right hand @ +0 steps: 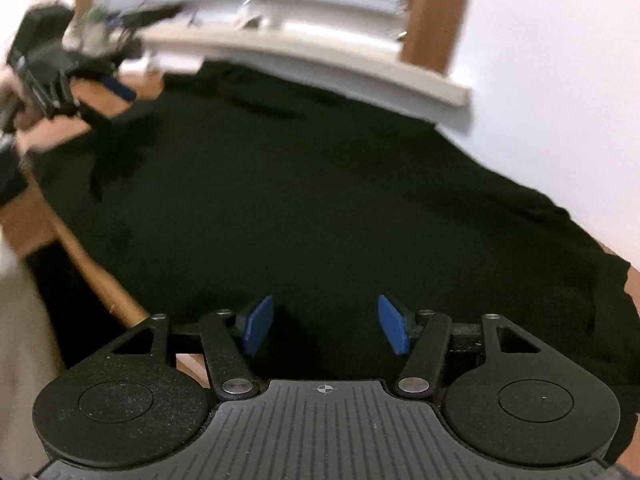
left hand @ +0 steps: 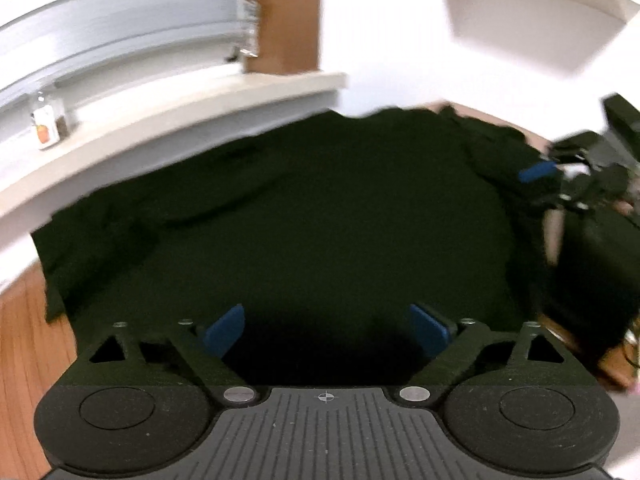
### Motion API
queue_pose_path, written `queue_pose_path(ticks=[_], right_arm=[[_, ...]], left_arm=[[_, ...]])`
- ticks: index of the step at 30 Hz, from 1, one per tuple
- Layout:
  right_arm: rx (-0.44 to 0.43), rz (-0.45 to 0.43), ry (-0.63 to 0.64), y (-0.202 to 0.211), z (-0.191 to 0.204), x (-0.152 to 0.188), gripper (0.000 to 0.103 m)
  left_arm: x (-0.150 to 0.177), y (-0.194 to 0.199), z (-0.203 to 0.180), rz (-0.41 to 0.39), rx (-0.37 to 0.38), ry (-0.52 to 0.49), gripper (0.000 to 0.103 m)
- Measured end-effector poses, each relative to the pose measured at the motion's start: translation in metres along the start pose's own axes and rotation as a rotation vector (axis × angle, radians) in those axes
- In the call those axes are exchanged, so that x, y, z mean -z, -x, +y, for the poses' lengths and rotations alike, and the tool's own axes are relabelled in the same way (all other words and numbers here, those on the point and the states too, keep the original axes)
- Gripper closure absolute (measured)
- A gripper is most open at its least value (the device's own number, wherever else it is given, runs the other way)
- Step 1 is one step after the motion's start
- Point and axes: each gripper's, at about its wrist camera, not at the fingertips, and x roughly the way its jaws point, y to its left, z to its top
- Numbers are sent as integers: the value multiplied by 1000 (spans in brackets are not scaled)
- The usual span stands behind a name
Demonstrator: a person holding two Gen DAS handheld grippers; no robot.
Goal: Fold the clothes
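A dark green garment [left hand: 288, 216] lies spread over a wooden table [left hand: 24, 344], filling the middle of both wrist views. In the left wrist view a white window sill [left hand: 168, 120] curves across the upper left just behind the cloth, and a small jar [left hand: 46, 120] (label too blurred to read) stands on it at the far left. A brown window post [left hand: 288, 16] rises at top centre, and a white shelf [left hand: 540, 12] juts in at the upper right. Bare wood shows at the lower left of that frame, beside the garment's left edge; in the right wrist view a strip of table edge [right hand: 100, 276] runs diagonally at the lower left, with the cloth draping over it.

The left gripper [left hand: 326, 330] hangs above the near part of the garment, its 2 blue pads spread wide with nothing between them. The right gripper [right hand: 326, 324] likewise has its 2 pads parted and empty over dark cloth. Each one appears blurred in the other's view: the right gripper at the right edge of the left view, the left gripper at the upper left of the right view, held by a hand [right hand: 36, 132] there.
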Motion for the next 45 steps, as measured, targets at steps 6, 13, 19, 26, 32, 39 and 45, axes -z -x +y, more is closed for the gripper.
queue_pose_path(ticks=[6,13,19,26,32,39,45], right_arm=[[-55,66,82,-9,16,-8,43],[-106,100,63,-15,7,-9,59],[-93,6,45,18,-1,-3,101],[-49,-92,4,48,-4,7,101],[-49,-124,-67,47,-9,26,101],[-59,-112,-69,38,-11,21,101],[-89,-93,-52,38,-4,26,101]], left_arm=[[25,24,-28,60,64,-84,23],[58,37,-35,100,121,-92,21],[71,41,-30,111,96,-82,21],[83,39,-30,132,57,-115,21],[88,44,-30,126,61,-116,29],[93,51,-29,115,70,-112,52],[87,60,-21,88,76,-99,91]])
